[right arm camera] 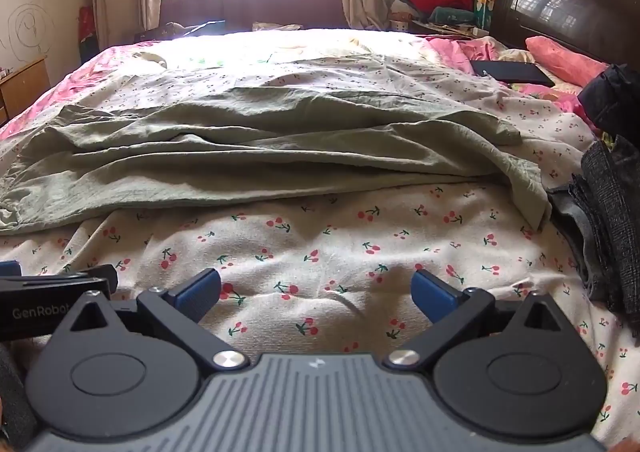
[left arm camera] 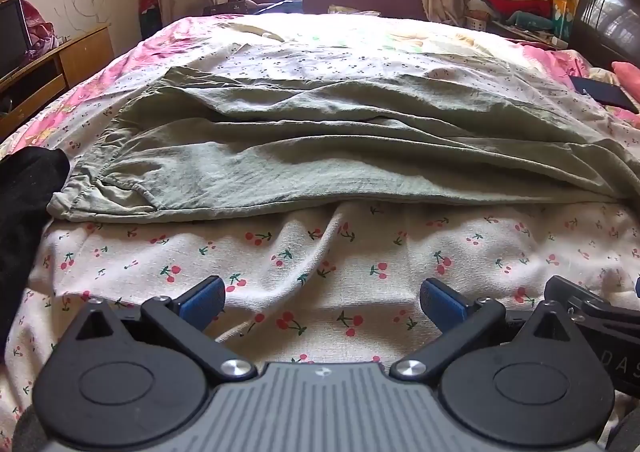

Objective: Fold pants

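Observation:
Pale green pants lie spread sideways across the cherry-print bedsheet, waistband at the left, legs stacked one over the other and wrinkled. In the right wrist view the same pants end in leg hems at the right. My left gripper hovers open over bare sheet, short of the pants' near edge, nothing between its blue pads. My right gripper is likewise open over the sheet, apart from the pants. Each gripper shows at the edge of the other's view.
A black garment lies at the left. Dark grey folded clothes sit at the right, by the leg hems. A dark tablet and pink pillow rest near the headboard. A wooden cabinet stands left of the bed.

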`<state>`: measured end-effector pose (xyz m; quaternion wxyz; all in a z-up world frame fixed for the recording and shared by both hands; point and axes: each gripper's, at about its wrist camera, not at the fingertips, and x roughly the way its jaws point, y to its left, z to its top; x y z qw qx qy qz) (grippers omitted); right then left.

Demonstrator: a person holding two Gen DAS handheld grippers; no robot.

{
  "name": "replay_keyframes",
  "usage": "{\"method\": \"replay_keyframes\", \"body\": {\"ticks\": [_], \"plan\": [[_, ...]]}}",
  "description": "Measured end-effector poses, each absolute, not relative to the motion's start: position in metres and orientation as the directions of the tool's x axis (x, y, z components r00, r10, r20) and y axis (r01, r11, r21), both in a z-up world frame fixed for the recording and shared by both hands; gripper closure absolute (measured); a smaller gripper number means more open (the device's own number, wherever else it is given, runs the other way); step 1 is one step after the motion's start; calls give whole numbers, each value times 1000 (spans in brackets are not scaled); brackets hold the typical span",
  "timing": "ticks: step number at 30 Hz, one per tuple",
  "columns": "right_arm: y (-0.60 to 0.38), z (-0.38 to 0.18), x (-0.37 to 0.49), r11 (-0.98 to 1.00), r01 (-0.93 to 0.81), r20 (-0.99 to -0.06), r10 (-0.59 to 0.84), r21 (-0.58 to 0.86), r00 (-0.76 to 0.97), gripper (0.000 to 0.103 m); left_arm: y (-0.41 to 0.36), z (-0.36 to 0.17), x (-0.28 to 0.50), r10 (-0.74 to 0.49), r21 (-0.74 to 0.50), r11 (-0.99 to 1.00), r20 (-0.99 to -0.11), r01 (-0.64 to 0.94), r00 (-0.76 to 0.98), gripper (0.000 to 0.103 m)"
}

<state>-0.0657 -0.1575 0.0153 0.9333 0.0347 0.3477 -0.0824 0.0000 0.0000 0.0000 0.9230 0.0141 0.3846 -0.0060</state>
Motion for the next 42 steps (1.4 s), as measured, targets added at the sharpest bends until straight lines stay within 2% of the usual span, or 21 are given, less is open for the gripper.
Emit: {"method": "replay_keyframes", "body": {"ticks": [32,40,42], "plan": [[-158,15,-66,984,178,-656,-128,9,744,2,-2,2,0,18,43,999,-704,17,710,0],[-158,16,-66,984,177,-657,-128,9,743,2,-1,3,0,-2,12,1000,-718,15,696,0],[-159,15,-66,984,177,-657,-127,11,743,2,0,2,1,-37,-38,999,-731,14,682,0]]}}
